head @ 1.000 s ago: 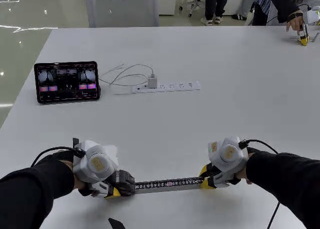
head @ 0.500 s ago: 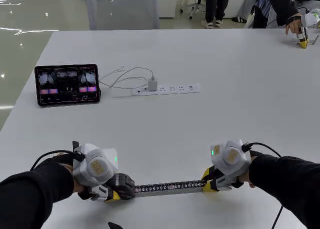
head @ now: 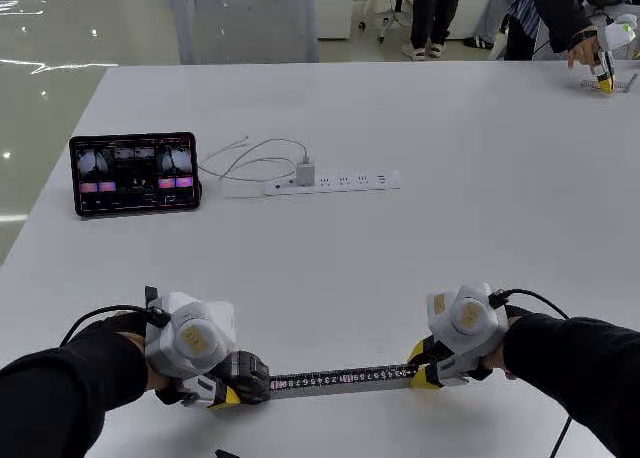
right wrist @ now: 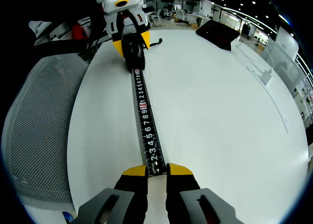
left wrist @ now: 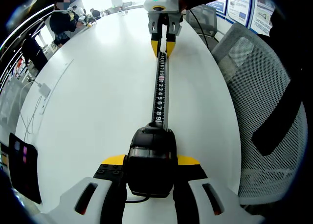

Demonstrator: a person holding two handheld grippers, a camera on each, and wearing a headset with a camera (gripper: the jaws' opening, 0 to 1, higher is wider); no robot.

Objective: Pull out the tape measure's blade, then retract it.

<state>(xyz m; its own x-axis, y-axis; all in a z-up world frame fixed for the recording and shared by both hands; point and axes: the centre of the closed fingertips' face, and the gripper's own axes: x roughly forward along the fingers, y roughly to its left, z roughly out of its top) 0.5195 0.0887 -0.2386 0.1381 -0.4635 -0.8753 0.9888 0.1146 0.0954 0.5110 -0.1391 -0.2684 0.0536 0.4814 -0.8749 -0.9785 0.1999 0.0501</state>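
The black tape measure case (head: pixel 246 375) lies near the table's front edge, with my left gripper (head: pixel 226 389) shut on it. Its dark numbered blade (head: pixel 342 378) stretches right along the tabletop to my right gripper (head: pixel 421 371), which is shut on the blade's tip. In the left gripper view the case (left wrist: pixel 151 158) sits between my yellow-tipped jaws, and the blade (left wrist: pixel 159 89) runs away to the right gripper (left wrist: pixel 163 42). In the right gripper view the blade (right wrist: pixel 145 115) runs from my right gripper (right wrist: pixel 156 171) to the case (right wrist: pixel 132 50), which the left gripper (right wrist: pixel 130 42) holds.
A tablet (head: pixel 135 172) with a lit screen stands at the left. A white power strip (head: pixel 335 179) with a charger and looped cable lies mid-table. A person's hand (head: pixel 590 48) works at the far right corner. A grey mesh chair (left wrist: pixel 254 87) is close behind the front edge.
My right gripper has drawn slightly further to the right with the blade tip, so a little more blade is out. The left gripper and the case have stayed put.
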